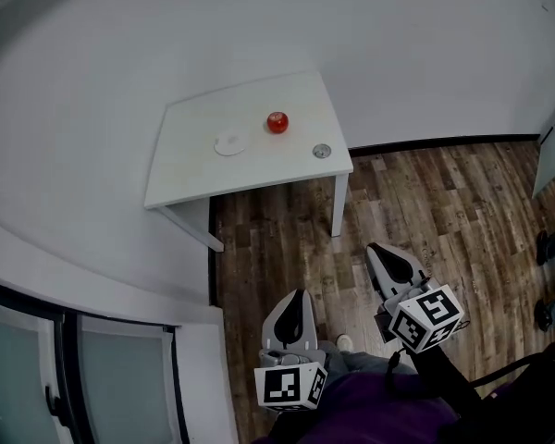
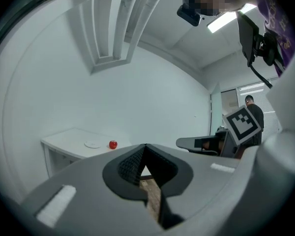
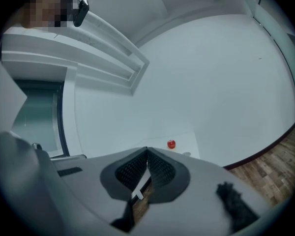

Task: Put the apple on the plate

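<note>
A red apple sits on a white table against the far wall. Just left of it lies a small white plate. Both grippers hang over the wooden floor, well short of the table. My left gripper is shut with nothing in it, and my right gripper is shut and empty too. In the left gripper view the apple and plate appear far off, above the shut left gripper. The right gripper view shows the apple beyond the shut right gripper.
A small round grey object lies on the table right of the apple. White walls border the table behind and on the left, with a glazed door at lower left. A person stands in the distance in the left gripper view.
</note>
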Motion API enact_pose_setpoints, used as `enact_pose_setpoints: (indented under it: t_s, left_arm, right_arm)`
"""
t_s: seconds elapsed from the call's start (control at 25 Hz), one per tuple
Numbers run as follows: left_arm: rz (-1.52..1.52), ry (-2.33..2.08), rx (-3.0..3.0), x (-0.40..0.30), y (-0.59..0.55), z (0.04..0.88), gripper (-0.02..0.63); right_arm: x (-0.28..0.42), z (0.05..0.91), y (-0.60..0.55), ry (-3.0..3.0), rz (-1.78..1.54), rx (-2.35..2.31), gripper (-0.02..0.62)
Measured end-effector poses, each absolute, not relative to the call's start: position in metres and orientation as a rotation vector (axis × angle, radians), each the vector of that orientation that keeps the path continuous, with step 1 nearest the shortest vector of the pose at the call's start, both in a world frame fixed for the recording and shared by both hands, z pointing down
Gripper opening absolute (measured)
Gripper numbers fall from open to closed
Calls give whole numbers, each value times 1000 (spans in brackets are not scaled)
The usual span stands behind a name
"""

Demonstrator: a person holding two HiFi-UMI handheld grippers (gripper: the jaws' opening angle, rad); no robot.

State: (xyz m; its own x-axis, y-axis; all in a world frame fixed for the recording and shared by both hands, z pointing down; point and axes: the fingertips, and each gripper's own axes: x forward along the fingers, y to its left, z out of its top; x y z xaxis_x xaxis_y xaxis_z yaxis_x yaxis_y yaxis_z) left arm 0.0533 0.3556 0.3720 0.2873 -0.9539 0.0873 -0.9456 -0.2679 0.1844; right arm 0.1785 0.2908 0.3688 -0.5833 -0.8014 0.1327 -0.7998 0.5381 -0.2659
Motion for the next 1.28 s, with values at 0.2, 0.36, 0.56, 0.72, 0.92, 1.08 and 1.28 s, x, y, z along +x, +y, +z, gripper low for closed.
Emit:
enact_pose_setpoints:
  t_s: [0.2,0.36,0.56,0.72,0.92,1.08,1.28]
  left_arm:
    - [-68,-1783,2319,39,338,376,5]
    - [-78,-1796,2302,20,311,381,5]
    - [-82,-1761,2347,2,260,376,5]
    - [-85,-1737,2376,-15,219,372,5]
    - [-99,-1705,2412,-33,174,371,5]
    - [-103,-1671,2435,-47,149,372,5]
    - [-92,-1656,2430,-64,128,380,5]
  right_arm:
    - [167,374,273,2763,-482,-1420,11]
    - [158,376,246,2745,-492,-1431,11]
    - [141,374,200,2727,-486,-1473,11]
    - [123,369,162,2716,-462,-1497,11]
    - [103,368,119,2700,-447,-1528,11]
    - [92,368,94,2676,-440,-1561,11]
    - [81,376,76,2661,-462,-1599,11]
